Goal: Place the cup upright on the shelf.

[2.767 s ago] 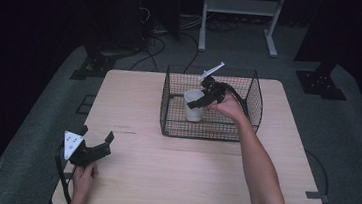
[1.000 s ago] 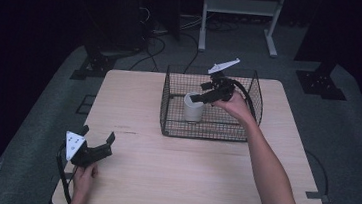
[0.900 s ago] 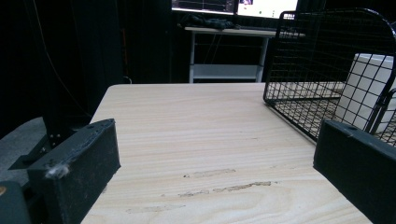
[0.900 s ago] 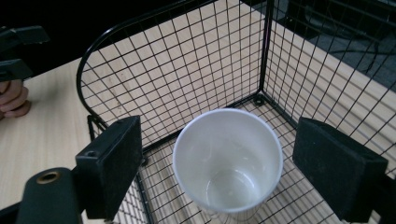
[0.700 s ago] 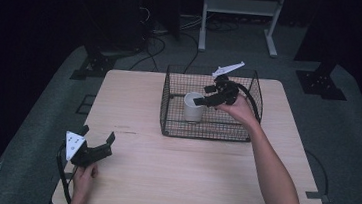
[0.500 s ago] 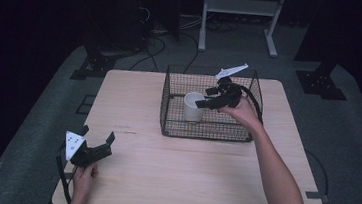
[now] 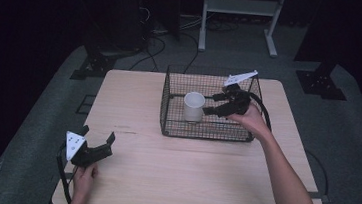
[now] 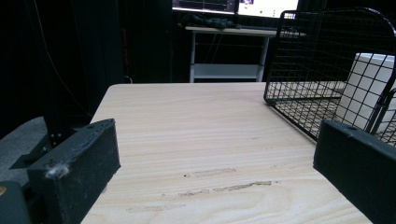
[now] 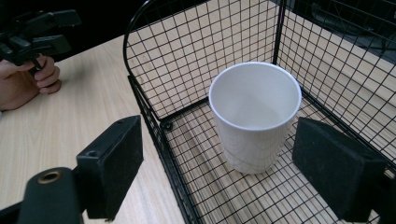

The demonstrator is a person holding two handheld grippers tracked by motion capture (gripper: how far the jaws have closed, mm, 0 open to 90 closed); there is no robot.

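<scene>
The right gripper's [image 7: 212, 103] fingers [image 9: 112, 163] stand apart with nothing in them. The cup [image 9: 254, 116] is ahead of them and between their lines, and neither pad touches it. It stands upright and empty on the floor of the basket [image 7: 206, 134], near the left wall, at about 9 o'clock from the gripper in the high view.

The cup looks set down, so I take the step in hand to be getting the hand clear. To do that well, keep the fingers as wide as they are and draw back along their own line or straight up. A sideways swing could clip the rim and tip a light cup. In the right gripper view one finger seems to hang over the basket's wire edge, so lift above the rim before moving away, or the wire may catch and drag the basket.

The left gripper [image 7: 98, 135] rests at the bench's [image 7: 187, 173] 7 o'clock corner. Its fingers are wide open with bare wood between them.

The bench is pale wood with a few scuff marks near its middle. The basket sits toward 1 o'clock on it.

The room is dark, with a grey floor. A white-framed stand [image 7: 241, 7] is at 12 o'clock, cables [image 7: 160, 34] trail at 11, and black stand feet are at 10 and 2.
</scene>
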